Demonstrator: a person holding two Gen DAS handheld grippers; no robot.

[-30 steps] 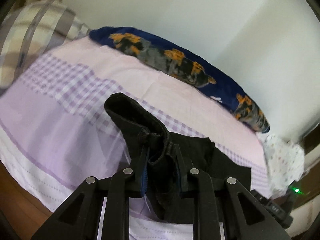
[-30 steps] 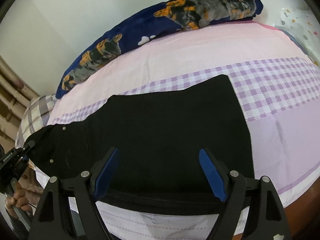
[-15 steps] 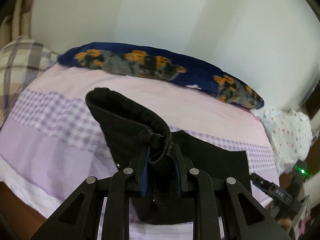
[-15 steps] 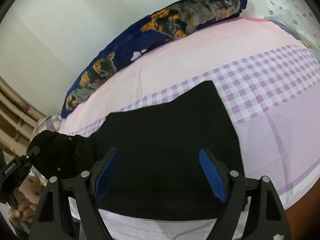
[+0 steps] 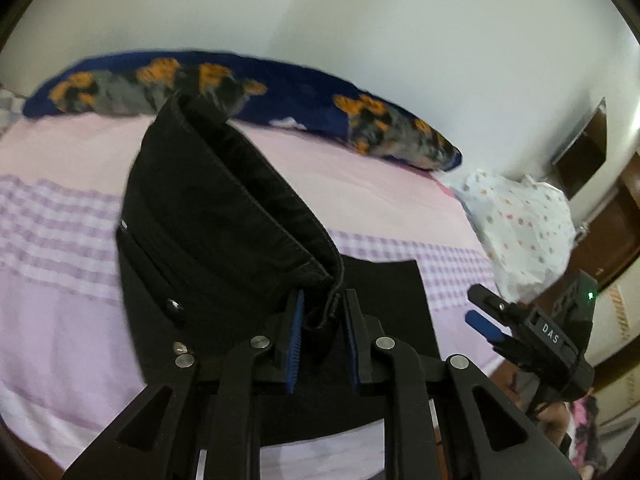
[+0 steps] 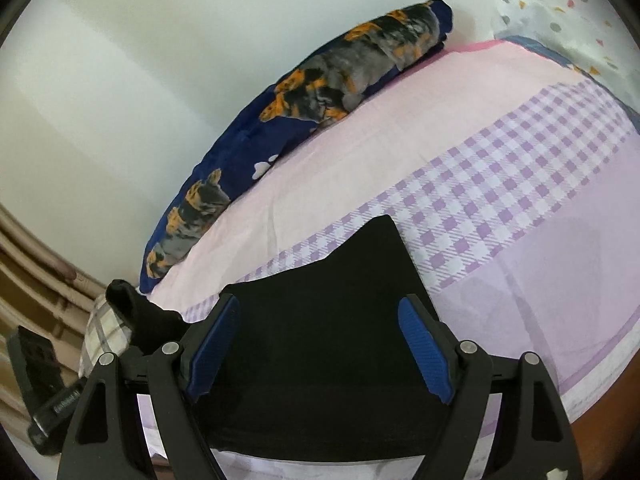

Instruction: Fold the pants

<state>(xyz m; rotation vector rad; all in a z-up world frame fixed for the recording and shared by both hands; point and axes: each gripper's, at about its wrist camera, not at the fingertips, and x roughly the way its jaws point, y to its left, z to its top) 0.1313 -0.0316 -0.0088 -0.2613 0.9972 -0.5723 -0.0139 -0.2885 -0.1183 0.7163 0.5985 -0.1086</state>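
Observation:
Black pants lie on a pink and purple checked bed sheet. My left gripper grips the seamed waist end, its jaws closing on the bunched cloth, and holds that end up and curled over the flat part. In the right wrist view the flat part of the pants lies below my right gripper, which hovers open with nothing between its blue pads. The raised end shows at the left there. The right gripper also appears at the right of the left wrist view.
A dark blue pillow with orange print lies along the white wall at the back of the bed. White dotted bedding is piled at the right end, a plaid pillow at the left end. Brown wood borders the bed's near edge.
My left gripper has carried the pants' end to the right over the flat part, and the lifted cloth stands taller. My right gripper has shifted and rolled a little, still open.

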